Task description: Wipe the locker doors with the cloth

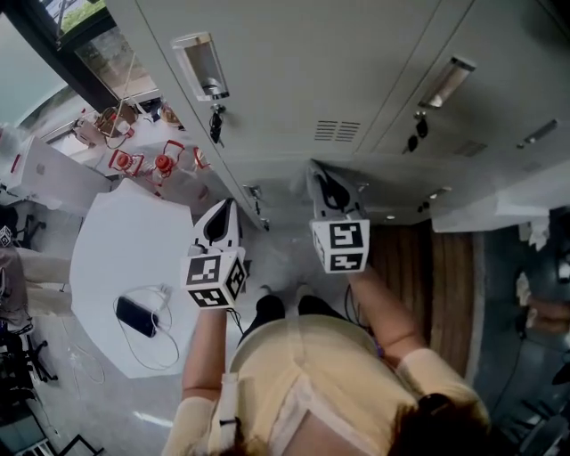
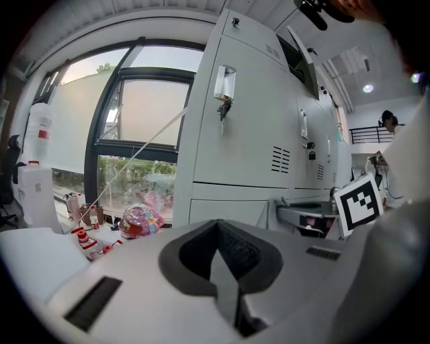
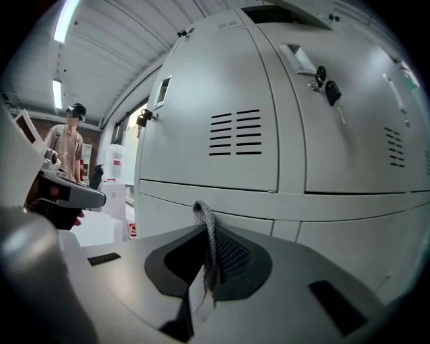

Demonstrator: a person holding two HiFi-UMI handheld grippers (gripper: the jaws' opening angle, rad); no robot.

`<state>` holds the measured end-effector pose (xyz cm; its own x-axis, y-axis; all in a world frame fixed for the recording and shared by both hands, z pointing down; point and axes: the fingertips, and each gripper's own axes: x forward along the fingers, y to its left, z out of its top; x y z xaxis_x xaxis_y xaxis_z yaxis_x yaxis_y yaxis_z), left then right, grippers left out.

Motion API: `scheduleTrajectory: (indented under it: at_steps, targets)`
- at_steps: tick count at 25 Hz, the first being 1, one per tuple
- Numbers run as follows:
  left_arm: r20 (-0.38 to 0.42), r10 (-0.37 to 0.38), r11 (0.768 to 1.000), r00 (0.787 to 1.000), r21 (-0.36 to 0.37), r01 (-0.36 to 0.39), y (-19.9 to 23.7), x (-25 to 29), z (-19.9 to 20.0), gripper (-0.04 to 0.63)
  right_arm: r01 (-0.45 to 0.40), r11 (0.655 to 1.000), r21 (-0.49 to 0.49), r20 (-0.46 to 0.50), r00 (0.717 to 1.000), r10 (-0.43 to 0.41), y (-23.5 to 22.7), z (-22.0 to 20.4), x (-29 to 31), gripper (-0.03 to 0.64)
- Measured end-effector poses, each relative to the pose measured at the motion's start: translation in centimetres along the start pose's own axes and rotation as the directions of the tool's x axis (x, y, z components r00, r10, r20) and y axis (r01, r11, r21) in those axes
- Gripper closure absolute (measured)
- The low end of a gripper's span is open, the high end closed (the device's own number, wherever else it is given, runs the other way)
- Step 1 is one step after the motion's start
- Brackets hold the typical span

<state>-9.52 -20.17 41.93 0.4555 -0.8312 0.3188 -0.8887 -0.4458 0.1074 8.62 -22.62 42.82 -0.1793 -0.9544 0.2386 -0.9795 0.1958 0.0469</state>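
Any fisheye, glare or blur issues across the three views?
Left gripper view: heavy fisheye, dark corners, window washed out, left tool soft up close. Right gripper view: same fisheye bowing the locker doors, ceiling light blown out, cloth weave readable. Head view: milder bending, even light.

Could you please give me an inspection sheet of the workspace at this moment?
Surface: locker doors shut; keys hang in locks; no dirt that I can make out.
Job's things: cloth, a small bit showing above the right gripper's jaws.
Clutter: phone on white table; small red items by the window.
Grippers: left gripper shut, empty; right gripper shut on cloth, seemingly clear of the doors.
Cables: white cable by the phone.
Surroundings: a person further off.
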Motion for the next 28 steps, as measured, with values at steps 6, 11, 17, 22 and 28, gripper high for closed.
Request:
scheduleTrajectory:
  at_steps: [6,11,17,22,28]
  targets:
    - [-0.004,-0.053,0.998,0.999,0.017,0.053,-1.9,1.1,0.2,0.594,0.081,0.997,0.008,-0.012,0.997,-0.081,-3.3,-0.5,-1.3,0.598]
    - [-0.004,-0.081,0.996,0.997,0.025,0.081,-2.9,1.8,0.3,0.594,0.126,0.992,0.007,-0.021,0.992,-0.126,-5.3,-1.0,-2.1,0.598]
    - [-0.009,-0.094,0.995,0.996,0.033,0.094,-3.5,1.8,0.2,0.594,0.143,0.99,0.015,-0.03,0.989,-0.142,-6.2,-1.1,-3.0,0.598]
    - [-0.014,-0.066,0.998,0.998,0.021,0.066,-2.6,0.9,-0.5,0.594,0.085,0.996,0.017,-0.028,0.996,-0.084,-4.2,-1.0,-3.4,0.598]
    - [-0.017,-0.009,1.0,1.0,0.001,0.009,-0.2,-0.6,-1.2,0.594,-0.033,0.999,0.013,-0.04,0.999,0.033,0.4,-1.1,-3.3,0.598]
